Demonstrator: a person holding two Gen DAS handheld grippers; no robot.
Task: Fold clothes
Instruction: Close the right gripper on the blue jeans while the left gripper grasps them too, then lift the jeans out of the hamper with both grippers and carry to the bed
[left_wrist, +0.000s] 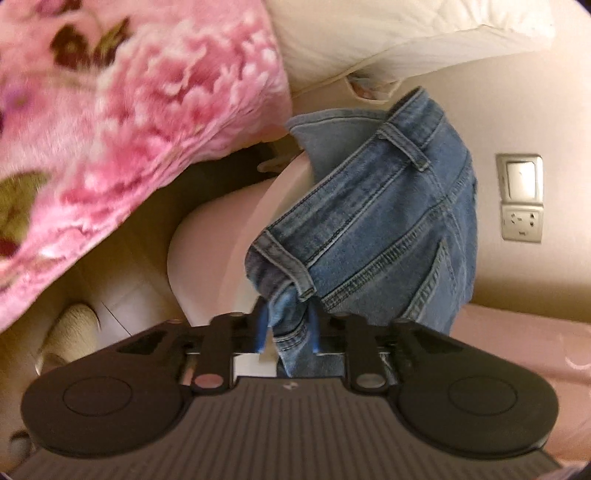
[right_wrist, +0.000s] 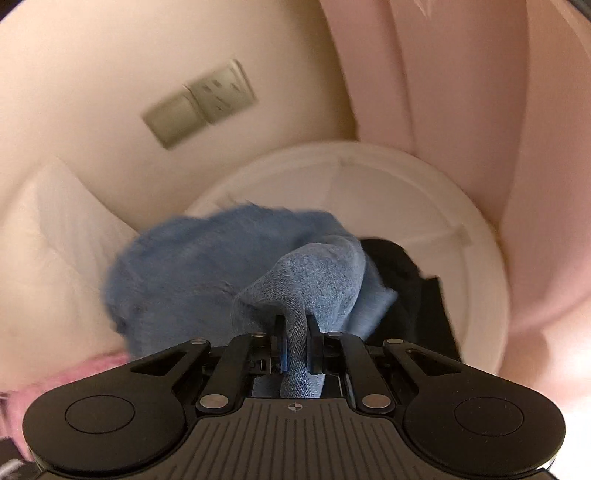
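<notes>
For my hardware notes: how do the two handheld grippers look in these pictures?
Both match: the left gripper and right gripper have matte black bodies with ribbed tops, a small crosshair mark, two round side discs, black linkage arms with silver rivets. Left fingers look blue, right fingers black with a blue edge.

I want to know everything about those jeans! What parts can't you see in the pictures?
- Left wrist view: the jeans legs are cut off behind the left gripper.
- Right wrist view: the denim is motion-blurred; the right gripper covers its pinched end.
- The dark cloth is half hidden by denim.
</notes>
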